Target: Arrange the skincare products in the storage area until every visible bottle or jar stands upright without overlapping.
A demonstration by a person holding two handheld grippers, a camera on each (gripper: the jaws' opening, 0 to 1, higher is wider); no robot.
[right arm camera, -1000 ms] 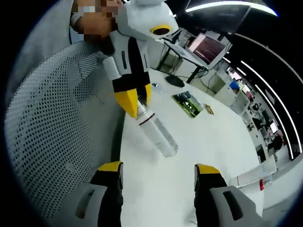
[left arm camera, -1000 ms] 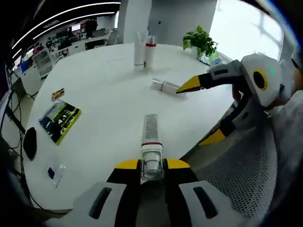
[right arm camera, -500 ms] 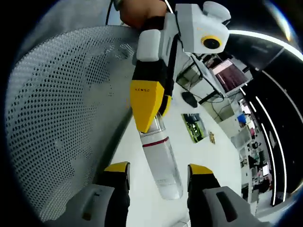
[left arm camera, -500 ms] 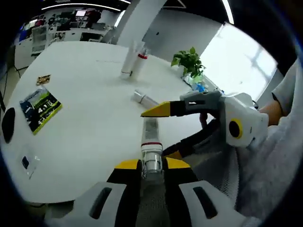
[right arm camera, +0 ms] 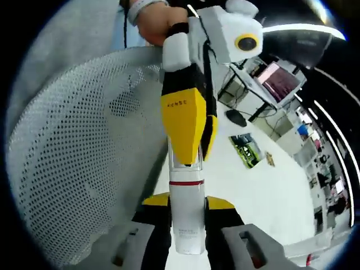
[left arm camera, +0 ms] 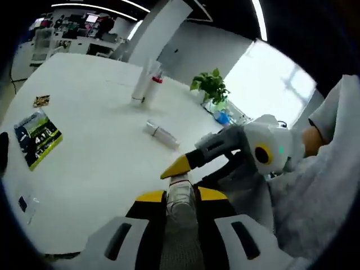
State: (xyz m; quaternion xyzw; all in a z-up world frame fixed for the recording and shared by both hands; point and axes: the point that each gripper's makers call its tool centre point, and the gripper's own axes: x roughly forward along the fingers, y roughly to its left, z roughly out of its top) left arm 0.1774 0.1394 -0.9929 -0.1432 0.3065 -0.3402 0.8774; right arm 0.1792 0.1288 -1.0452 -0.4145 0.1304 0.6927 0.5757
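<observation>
A clear bottle (right arm camera: 185,222) with a red band and white cap is held in the air between both grippers, over the table's near edge. My right gripper (right arm camera: 187,203) is shut on its body, jaws pressed to both sides. My left gripper (right arm camera: 195,159) comes down from above, shut on the cap end. In the left gripper view the same bottle (left arm camera: 179,188) sits between my left gripper's (left arm camera: 180,198) jaws, and the right gripper (left arm camera: 188,171) reaches in from the right. Two tall bottles (left arm camera: 143,84) stand upright far across the table. A small bottle (left arm camera: 160,134) lies on its side mid-table.
The round white table (left arm camera: 95,152) carries a green booklet (left arm camera: 34,138) and a small packet (left arm camera: 40,101) at the left. A potted plant (left arm camera: 209,87) stands at the far edge. A grey mesh chair (right arm camera: 67,157) is beside the table edge, and a person's sleeve (left arm camera: 332,185) is at right.
My right gripper's jaws have shut on the bottle, which now stands along its view's centre. The left gripper keeps hold of the cap end; both views have swung.
</observation>
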